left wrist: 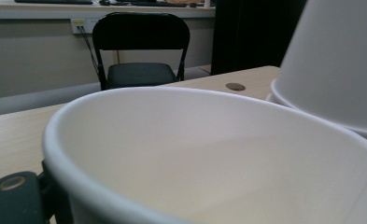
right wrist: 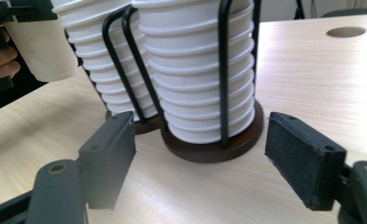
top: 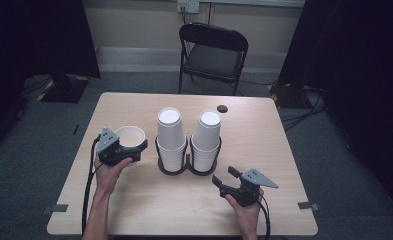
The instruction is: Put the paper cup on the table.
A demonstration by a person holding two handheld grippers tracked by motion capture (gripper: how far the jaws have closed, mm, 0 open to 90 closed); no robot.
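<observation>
High view: at nine o'clock on the worktop, the left claw clamps an upright white cup beside two racked cup stacks. At five o'clock, the right claw rests with jaws apart.

The high view looks forward and down over my surface toward the chair. My left tongs' camera sits very near a cup, facing that same chair. My right tongs' camera looks low and close at the 2 stacks, shared with the high view.
</observation>
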